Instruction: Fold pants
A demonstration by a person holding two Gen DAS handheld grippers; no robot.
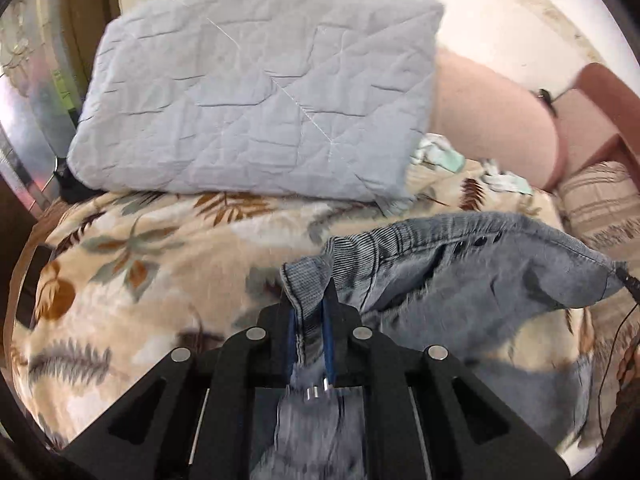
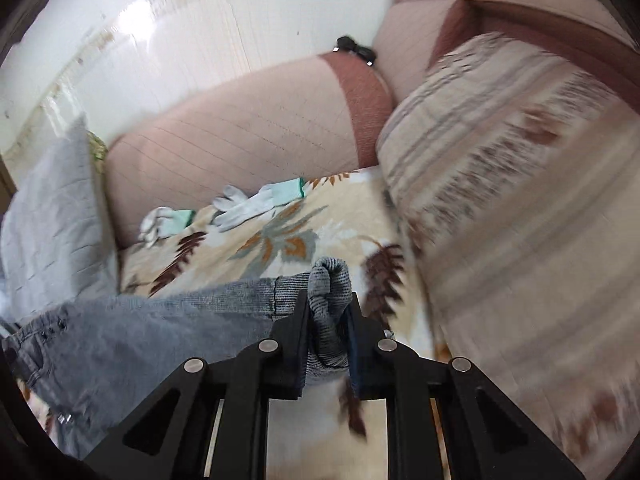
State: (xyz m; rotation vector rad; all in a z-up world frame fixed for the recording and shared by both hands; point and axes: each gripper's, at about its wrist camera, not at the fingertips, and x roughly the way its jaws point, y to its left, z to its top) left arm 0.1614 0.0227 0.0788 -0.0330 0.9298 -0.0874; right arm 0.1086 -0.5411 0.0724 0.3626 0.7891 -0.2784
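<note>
1. Left wrist view: the left gripper point(image 1: 310, 312) is closed on the waistband edge of the pants point(image 1: 460, 276), a grey denim pair, with the cloth pinched between its blue pads.
2. In the right wrist view, the right gripper point(image 2: 330, 312) is clamped on the other end of the waistband, where the fabric is bunched into a thick roll.
3. The pants hang stretched between the two grippers, just above the floral blanket point(image 1: 132, 248) that covers the sofa.
4. Risk, as I judge it: the left grip takes only a thin edge, so a strong pull apart could make the cloth slip out.
5. Another risk: the bunched roll at the right side may give an uneven fold, and the hanging legs could drag on the blanket.
6. Count: one pair of pants, two grippers, one grey quilted cushion point(image 1: 256, 88), two white gloves point(image 2: 248, 208), one striped cushion point(image 2: 520, 208).
</note>
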